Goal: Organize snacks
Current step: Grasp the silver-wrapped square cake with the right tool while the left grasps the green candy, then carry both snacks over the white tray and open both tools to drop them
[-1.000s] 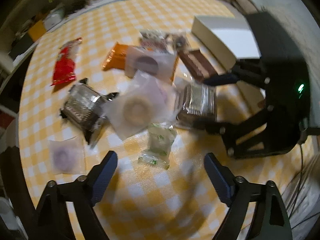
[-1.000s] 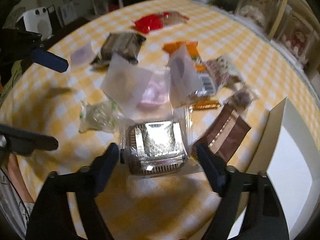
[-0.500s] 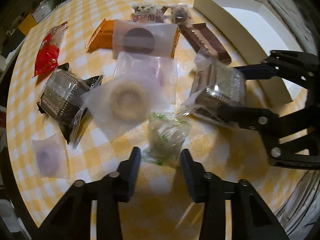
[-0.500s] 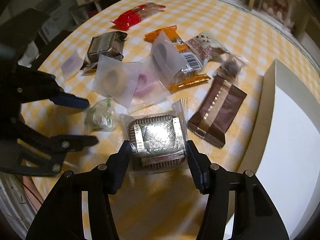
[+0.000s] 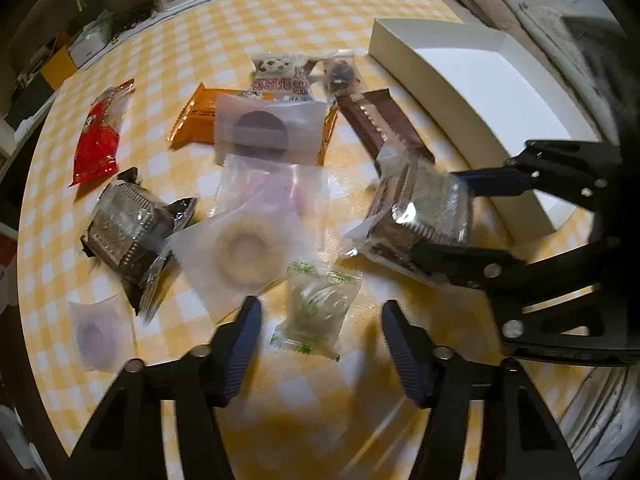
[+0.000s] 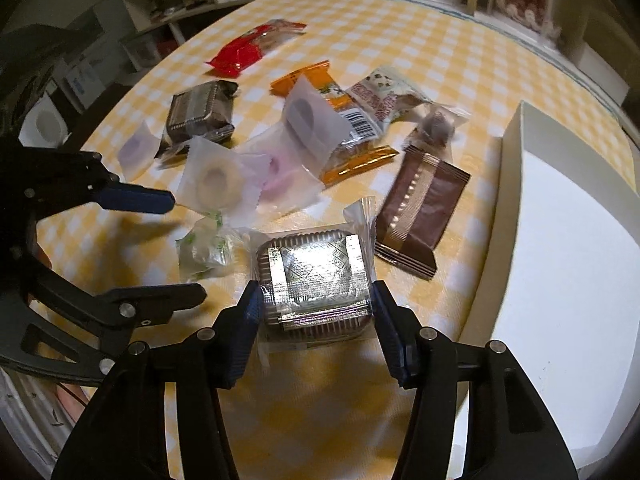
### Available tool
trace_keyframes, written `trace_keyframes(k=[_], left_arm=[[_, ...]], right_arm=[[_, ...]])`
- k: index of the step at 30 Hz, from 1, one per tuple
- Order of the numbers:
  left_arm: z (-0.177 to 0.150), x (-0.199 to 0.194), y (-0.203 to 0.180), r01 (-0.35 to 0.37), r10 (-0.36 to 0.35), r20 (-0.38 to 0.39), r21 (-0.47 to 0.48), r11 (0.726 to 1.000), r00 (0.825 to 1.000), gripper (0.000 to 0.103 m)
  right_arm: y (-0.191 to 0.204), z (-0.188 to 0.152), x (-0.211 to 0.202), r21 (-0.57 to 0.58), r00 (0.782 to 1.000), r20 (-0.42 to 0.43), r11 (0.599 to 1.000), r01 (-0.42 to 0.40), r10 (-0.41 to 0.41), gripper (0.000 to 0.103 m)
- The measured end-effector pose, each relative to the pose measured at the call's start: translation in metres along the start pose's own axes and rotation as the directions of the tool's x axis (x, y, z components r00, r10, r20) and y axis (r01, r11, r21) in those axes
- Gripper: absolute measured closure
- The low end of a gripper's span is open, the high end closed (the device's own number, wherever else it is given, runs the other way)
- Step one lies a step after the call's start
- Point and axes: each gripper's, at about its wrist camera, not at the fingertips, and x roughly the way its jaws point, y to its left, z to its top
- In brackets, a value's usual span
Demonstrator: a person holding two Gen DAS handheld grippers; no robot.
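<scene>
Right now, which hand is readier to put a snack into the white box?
The right. Its tool already squeezes the silver foil snack beside the white box. The left tool stands open around the green candy, gripping nothing.

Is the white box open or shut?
Open: the white box has no lid on, and its bare white inside shows.

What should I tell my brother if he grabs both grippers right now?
Right gripper: jaws shut on the silver foil cake pack.
Left gripper: jaws just reopened, standing either side of the green clear candy bag, not pinching it.
White box: nothing visible inside.
Done: nothing boxed yet.
Left: box the foil pack, the candy bag and all other snacks on the checked table.
</scene>
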Motion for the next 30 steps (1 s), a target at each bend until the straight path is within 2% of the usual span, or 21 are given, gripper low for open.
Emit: trace_keyframes(k=[3,6,8,10,16,19,23,25,30], left_arm=[[0.002,0.011,0.002,-0.022,0.022,-0.037,0.0,1.0,0.999,0.073],[0.0,0.012,0.0,-0.014,0.014,-0.042,-0.01,1.0,0.999,0.073],[-0.001,0.009,0.001,0.02,-0.021,-0.033,-0.048,0.999,0.999,0.074],[-0.001,0.001,0.003,0.048,-0.048,0.003,-0.087,0.995,0.999,0.074],[-0.001,-0.039,0.004,0.076,-0.054,0.128,-0.173,0.982,0.99,0.074],[0.008,-0.063,0.001,0.089,-0.051,0.204,-0.181,0.98,0.978,0.074],[0.011,-0.097,-0.004,0.098,-0.033,0.319,-0.19,0.977,0.947,0.074],[0.009,-0.117,-0.008,0.095,-0.023,0.356,-0.188,0.978,0.934,0.074],[0.029,-0.13,-0.018,0.137,-0.05,0.415,-0.181,0.974,0.908,0.074]], right_arm=[[-0.004,-0.001,-0.004,0.02,1.0,0.009,1.0,0.004,-0.004,0.048],[-0.007,-0.002,-0.009,0.036,1.0,0.02,0.999,0.001,-0.001,0.048],[-0.007,-0.001,-0.013,0.044,1.0,0.03,0.999,-0.001,0.0,0.048],[-0.008,-0.001,-0.018,0.055,0.999,0.042,0.998,-0.002,0.0,0.048],[-0.019,0.004,-0.052,0.107,0.991,0.133,0.994,-0.008,-0.007,0.048],[-0.028,0.007,-0.08,0.138,0.979,0.202,0.99,-0.001,-0.027,0.048],[-0.041,0.006,-0.118,0.185,0.955,0.286,0.983,0.019,-0.073,0.048],[-0.049,0.004,-0.138,0.215,0.942,0.321,0.976,0.029,-0.099,0.048],[-0.071,0.002,-0.164,0.278,0.918,0.357,0.958,0.07,-0.171,0.048]])
